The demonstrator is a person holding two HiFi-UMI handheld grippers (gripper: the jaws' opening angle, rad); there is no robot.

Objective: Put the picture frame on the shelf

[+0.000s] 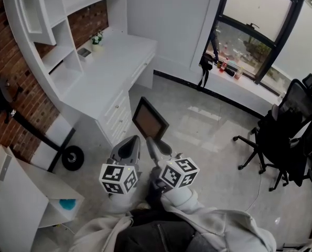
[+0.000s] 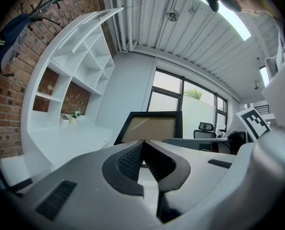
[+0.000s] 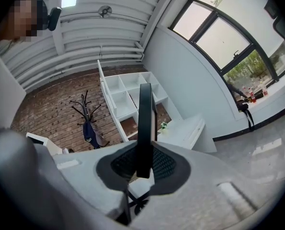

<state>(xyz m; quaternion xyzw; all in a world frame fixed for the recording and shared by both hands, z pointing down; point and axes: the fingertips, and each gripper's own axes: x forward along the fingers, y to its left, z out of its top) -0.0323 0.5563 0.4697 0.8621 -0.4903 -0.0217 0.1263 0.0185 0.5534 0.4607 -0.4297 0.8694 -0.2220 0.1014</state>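
A black picture frame (image 1: 149, 121) with a tan inner panel is held up over the floor in front of the white desk (image 1: 108, 70). My right gripper (image 1: 152, 142) is shut on its lower edge. In the right gripper view the frame (image 3: 145, 119) stands edge-on between the pads. My left gripper (image 1: 131, 145) hangs just left of it, shut with nothing in it; its own view shows the frame (image 2: 152, 127) just beyond the jaws. The white shelf unit (image 1: 58, 20) rises above the desk at the upper left.
A small potted plant (image 1: 97, 39) sits on the desk by the brick wall. A black office chair (image 1: 284, 133) stands at the right. A coat stand (image 1: 24, 122) and a white cabinet (image 1: 22, 193) are at the left. Bottles (image 1: 228, 67) line the windowsill.
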